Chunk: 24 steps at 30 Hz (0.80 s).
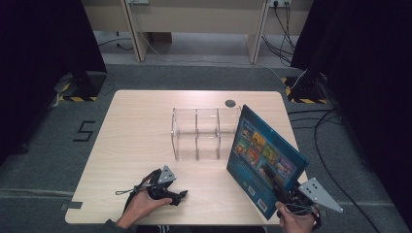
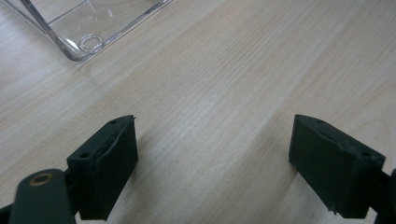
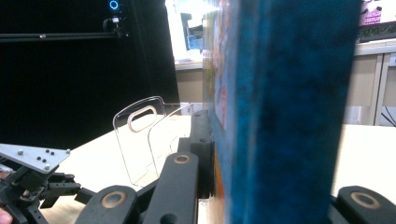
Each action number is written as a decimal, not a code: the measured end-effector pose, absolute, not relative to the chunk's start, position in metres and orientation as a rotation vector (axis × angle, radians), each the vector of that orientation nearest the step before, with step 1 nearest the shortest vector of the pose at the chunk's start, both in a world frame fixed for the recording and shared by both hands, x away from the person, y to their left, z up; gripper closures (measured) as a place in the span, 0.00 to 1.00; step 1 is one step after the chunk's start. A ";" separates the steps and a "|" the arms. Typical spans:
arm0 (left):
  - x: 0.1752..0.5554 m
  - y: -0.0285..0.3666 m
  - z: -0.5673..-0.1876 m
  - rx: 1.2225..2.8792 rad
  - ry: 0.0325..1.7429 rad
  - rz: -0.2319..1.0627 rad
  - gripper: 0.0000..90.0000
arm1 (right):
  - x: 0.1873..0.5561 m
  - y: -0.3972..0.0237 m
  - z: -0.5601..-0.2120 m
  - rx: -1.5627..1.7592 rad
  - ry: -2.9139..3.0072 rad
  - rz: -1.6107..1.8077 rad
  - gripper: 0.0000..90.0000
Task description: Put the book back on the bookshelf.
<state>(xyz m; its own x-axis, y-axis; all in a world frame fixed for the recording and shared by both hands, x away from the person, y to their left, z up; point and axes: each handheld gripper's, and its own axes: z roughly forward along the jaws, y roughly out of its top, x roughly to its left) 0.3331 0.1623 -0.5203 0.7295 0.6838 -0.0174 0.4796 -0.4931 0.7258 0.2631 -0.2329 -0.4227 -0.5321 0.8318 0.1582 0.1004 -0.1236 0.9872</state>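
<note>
Right gripper [image 1: 284, 196] pinches the large blue hardcover picture book [image 1: 265, 155] by its lower corner, tilted up beside the clear acrylic divided rack [image 1: 197, 133], probably to slot it in. Left gripper [image 1: 177, 196] rests spread and empty on the pale wooden table [image 1: 131, 126], clear of the way.

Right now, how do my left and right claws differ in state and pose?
The left claw is open and empty, its jaws spread wide; the right claw is shut on the blue picture book. The left lies low on the wooden table; the right holds the book tilted on edge beside the clear acrylic organizer. Both sit near the table's front edge.
</note>
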 end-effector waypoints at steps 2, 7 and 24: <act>0.334 0.165 -0.520 2.185 0.878 0.357 0.16 | 0.266 -0.231 -0.421 1.044 1.590 1.710 0.92; 0.337 0.178 -0.525 2.145 0.857 0.367 0.16 | 0.272 -0.226 -0.411 1.020 1.576 1.697 0.92; 0.344 0.197 -0.525 2.118 0.943 0.405 0.15 | 0.311 -0.205 -0.395 1.038 1.518 1.660 0.92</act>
